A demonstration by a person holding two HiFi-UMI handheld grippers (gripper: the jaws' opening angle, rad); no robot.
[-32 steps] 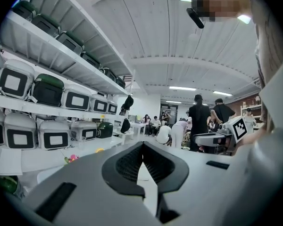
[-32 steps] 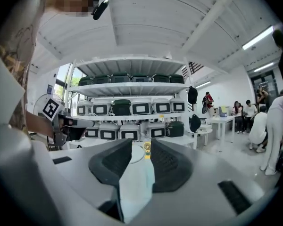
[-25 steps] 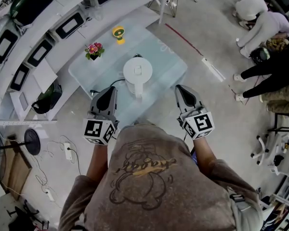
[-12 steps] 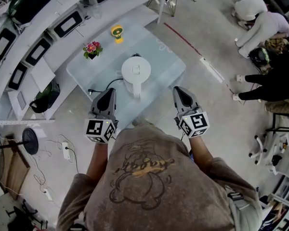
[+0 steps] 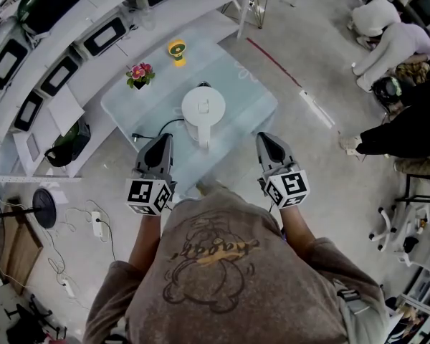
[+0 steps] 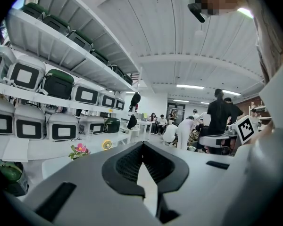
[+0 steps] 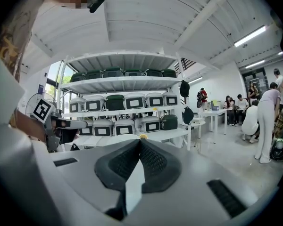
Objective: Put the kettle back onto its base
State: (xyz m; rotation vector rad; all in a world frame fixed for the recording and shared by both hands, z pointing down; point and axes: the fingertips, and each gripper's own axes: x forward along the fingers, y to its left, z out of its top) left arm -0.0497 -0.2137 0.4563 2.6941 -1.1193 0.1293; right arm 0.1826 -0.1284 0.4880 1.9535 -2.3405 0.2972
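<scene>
Since the white, round-lidded plastic kettle [image 5: 203, 112] stands upright near the middle of the pale frosted-glass tabletop [image 5: 238, 84], with a thin black power cord [image 5: 158, 129] running out from under it toward the left edge, we judge that it already sits on its base. The base itself is hidden beneath the body from above, so we cannot confirm the seating. Our left tongs [image 5: 160, 142] and right tongs [image 5: 266, 140] hang over the near edge of the tabletop, one on each side of the kettle and clear of it. Each gripper view shows the dark ribbed pads [image 6: 125, 166] pressed together with nothing between them. By our reading the placing is done and little is left beyond drawing back. A small pot of pink flowers [image 5: 140, 74] and a small yellow ornament [image 5: 175, 49] stand at the far side.
</scene>
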